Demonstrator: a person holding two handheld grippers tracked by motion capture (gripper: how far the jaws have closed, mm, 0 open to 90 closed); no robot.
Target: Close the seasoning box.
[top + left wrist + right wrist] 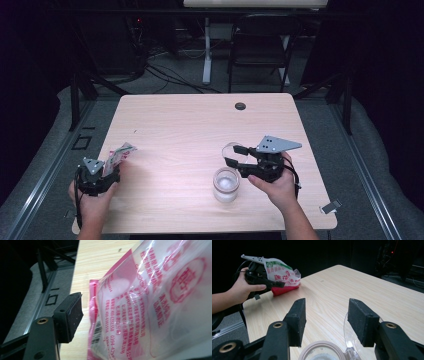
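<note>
Plastic bag (155,302), pink print, sits at table's (200,125) left edge between left gripper (111,167) jaws; jaws spread wide, visible pad clear of bag, far pad hidden behind it. Bag's lower end cut off in left gripper view. Right gripper (325,320) jaws wide apart, holding nothing, above glass jar (226,184); transparent lid (349,337) hard to make out beside it.

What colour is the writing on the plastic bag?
Pinkish red, printed on the clear and white plastic bag. It shows best in the left gripper view.
</note>
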